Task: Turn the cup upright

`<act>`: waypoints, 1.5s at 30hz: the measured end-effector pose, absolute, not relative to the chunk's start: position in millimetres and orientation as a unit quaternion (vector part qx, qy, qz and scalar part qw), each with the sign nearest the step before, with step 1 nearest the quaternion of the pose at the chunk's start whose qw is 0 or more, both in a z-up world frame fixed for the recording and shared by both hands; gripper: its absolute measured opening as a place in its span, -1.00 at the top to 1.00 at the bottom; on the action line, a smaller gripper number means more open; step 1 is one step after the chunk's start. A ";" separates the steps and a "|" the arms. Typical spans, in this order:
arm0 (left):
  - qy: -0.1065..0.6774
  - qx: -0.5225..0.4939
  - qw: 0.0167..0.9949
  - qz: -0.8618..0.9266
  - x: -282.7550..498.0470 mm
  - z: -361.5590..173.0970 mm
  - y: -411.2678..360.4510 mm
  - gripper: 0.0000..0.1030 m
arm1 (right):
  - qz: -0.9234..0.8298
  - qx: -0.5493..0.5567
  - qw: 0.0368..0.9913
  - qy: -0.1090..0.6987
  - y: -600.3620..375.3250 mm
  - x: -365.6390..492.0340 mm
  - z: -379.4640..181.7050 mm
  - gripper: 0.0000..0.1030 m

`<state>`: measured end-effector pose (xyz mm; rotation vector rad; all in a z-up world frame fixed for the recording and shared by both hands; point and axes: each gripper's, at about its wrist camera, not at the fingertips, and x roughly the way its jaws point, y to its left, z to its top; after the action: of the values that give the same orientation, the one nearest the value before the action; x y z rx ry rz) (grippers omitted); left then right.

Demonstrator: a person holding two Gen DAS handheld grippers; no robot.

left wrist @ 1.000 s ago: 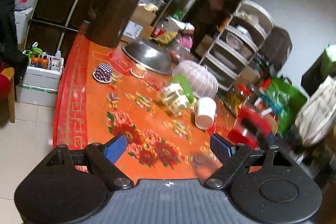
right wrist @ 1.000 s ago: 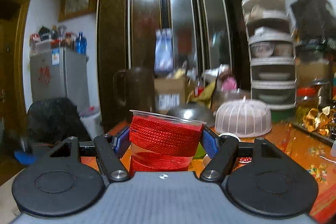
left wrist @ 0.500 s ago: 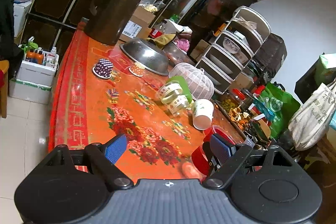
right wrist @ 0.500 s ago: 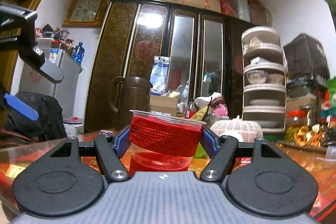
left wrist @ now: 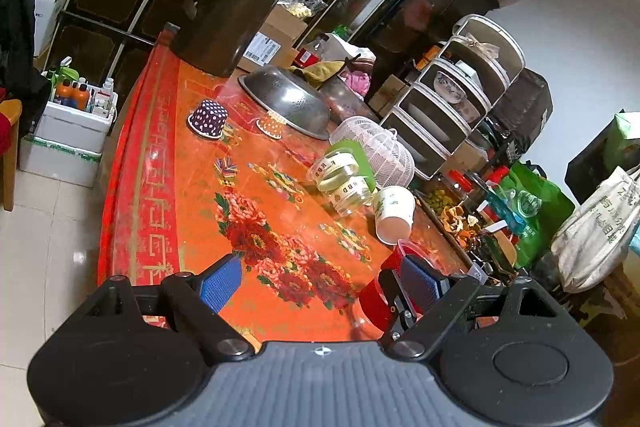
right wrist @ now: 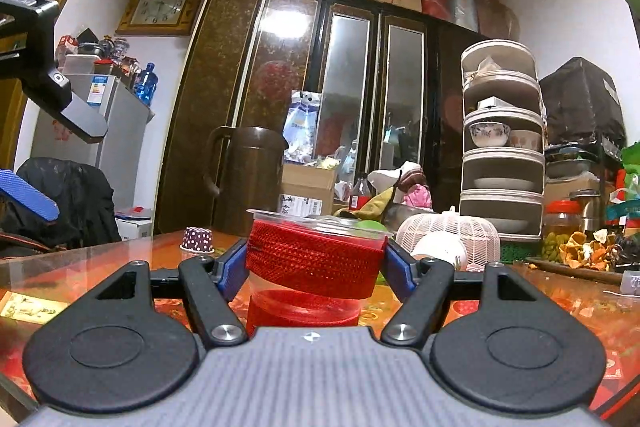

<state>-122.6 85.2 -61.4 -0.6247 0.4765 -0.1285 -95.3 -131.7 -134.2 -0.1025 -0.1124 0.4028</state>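
A clear plastic cup with a red woven sleeve (right wrist: 314,259) stands upright, rim up, low over the orange floral table (right wrist: 560,303). My right gripper (right wrist: 316,267) is shut on its sleeve, blue pads on both sides. In the left wrist view the same cup (left wrist: 378,297) shows at the lower right, partly behind my right gripper's blue pad. My left gripper (left wrist: 320,277) is open and empty, hovering above the table's near edge (left wrist: 132,211). Its fingers (right wrist: 28,195) show at the left of the right wrist view.
On the table stand a white cup on its side (left wrist: 394,213), taped clear jars (left wrist: 340,179), a white mesh cover (left wrist: 378,151), an upturned metal colander (left wrist: 288,99), a dotted purple cup (left wrist: 208,117), a brown jug (left wrist: 228,11). Stacked dish shelves (right wrist: 502,147) stand at the right.
The right gripper has lowered the red-sleeved cup toward the table and levelled it. The cup has come into the left wrist view at lower right. The left gripper stayed open.
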 end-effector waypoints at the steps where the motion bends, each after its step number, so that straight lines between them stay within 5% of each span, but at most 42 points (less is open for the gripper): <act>1: 0.233 -0.304 0.922 -0.062 -122.6 -62.1 84.5 -0.73 | 0.201 -0.049 0.977 -0.052 -132.4 -94.7 -133.2 -0.43; 8: 0.241 -0.291 0.924 -0.063 -121.0 -61.5 79.5 -0.73 | 0.214 -0.044 0.976 -0.014 -133.1 -91.8 -130.7 -0.49; 13: 0.232 -0.266 0.934 -0.052 -120.1 -60.7 77.1 -0.97 | 0.247 -0.032 0.968 0.036 -140.3 -89.4 -118.1 -0.98; 19: 0.237 -0.197 0.951 -0.037 -116.9 -55.1 58.1 -0.99 | 0.247 -0.005 0.962 0.112 -173.1 -103.0 -81.3 -0.98; 25: 0.233 -0.079 0.969 -0.026 -119.3 -10.2 16.9 -1.00 | 0.251 0.023 0.930 0.269 -201.6 -97.7 -28.1 -0.98; 45: 0.273 -0.025 0.959 -0.069 -135.3 29.0 -39.8 -1.00 | 0.251 0.032 0.939 0.232 -233.2 -130.8 14.2 -0.98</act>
<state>-135.3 -39.8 29.0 -0.0503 0.5530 -0.1398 -130.8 -233.2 14.2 0.0652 0.4738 0.5127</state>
